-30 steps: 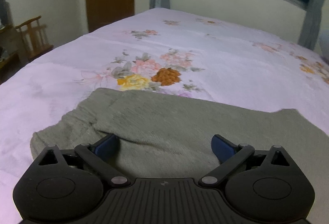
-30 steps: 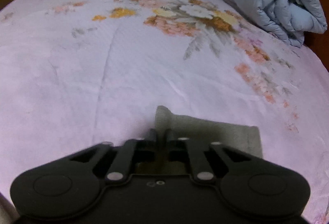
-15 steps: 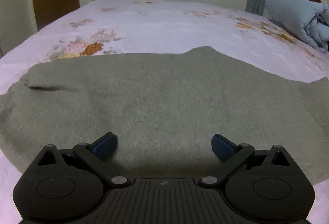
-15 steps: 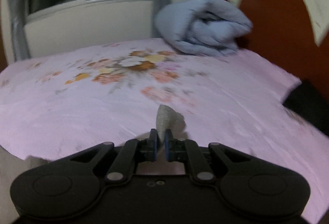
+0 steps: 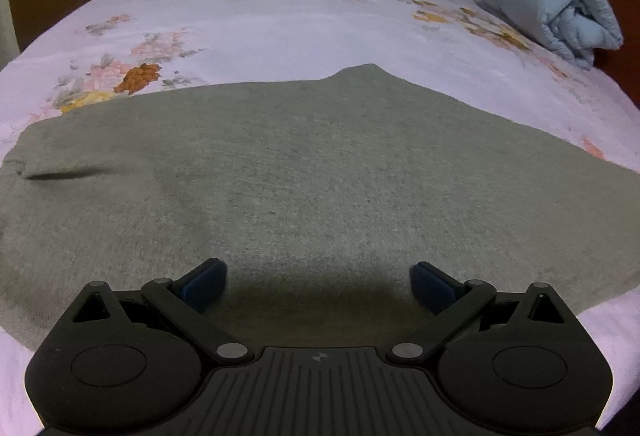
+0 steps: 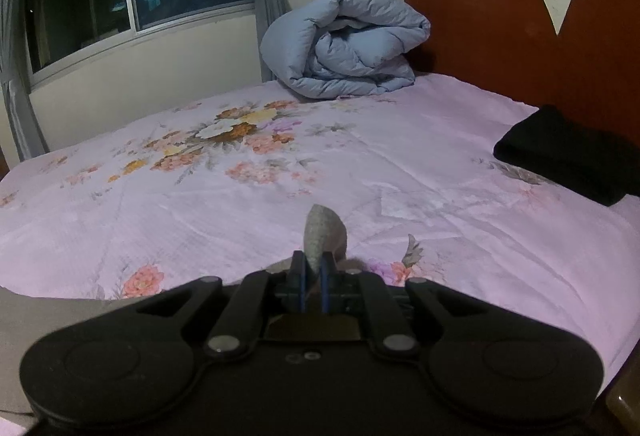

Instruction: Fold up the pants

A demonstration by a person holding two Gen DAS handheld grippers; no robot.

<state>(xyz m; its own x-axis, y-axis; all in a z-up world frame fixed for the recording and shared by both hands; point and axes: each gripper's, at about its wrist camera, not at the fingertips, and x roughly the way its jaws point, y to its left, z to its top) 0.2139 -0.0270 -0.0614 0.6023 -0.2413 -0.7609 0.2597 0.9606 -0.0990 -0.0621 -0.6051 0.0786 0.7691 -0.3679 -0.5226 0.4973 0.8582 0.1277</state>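
1. Left gripper: jaws wide apart, nothing between them; the pants lie flat on the bed just ahead and beneath.
2. Right gripper: jaws closed on a pants corner that pokes up between them; duvet far ahead.

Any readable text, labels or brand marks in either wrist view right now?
None can be read.
Left gripper: a small embossed logo on its body, a mark, not letters.
Pants: no tag or print showing.
Sheet: flower print only.
Duvet, black cloth: no labels visible.
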